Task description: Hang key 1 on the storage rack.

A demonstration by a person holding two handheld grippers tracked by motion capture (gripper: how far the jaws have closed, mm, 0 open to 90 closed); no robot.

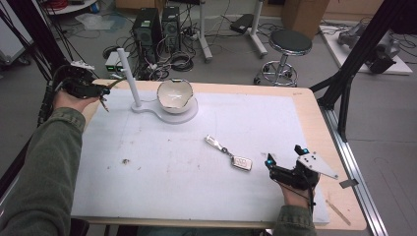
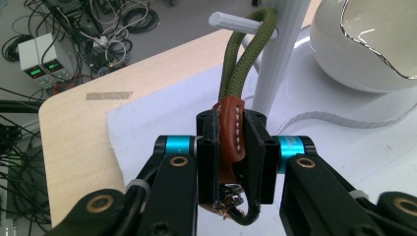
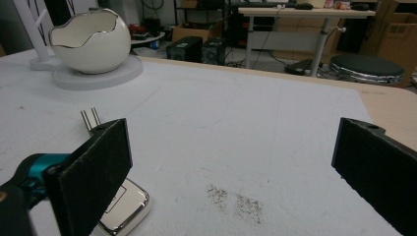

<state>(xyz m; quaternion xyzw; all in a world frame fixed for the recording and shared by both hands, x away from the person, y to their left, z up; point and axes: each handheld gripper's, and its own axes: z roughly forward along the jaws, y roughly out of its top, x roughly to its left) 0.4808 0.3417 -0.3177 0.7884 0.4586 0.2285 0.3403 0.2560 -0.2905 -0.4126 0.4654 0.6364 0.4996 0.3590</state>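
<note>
My left gripper (image 2: 231,142) is shut on a brown leather key strap (image 2: 231,129). The strap's green cord loop (image 2: 242,56) passes around a small white peg (image 2: 230,20) that sticks out from the white post (image 2: 279,54). In the high view this gripper (image 1: 104,91) is at the table's far left, just left of the post (image 1: 129,81). My right gripper (image 1: 284,154) rests open near the front right. A silver car key fob (image 1: 242,162) with a metal clip (image 1: 214,142) lies just to its left. In the right gripper view the fob (image 3: 125,211) lies under the left pad.
A white egg-shaped bowl (image 1: 174,95) sits on the stand's round base (image 1: 189,115) beside the post. A white mat (image 1: 162,167) covers most of the wooden table. Beyond the far edge are computer towers (image 1: 147,32), cables and a stool (image 1: 290,44).
</note>
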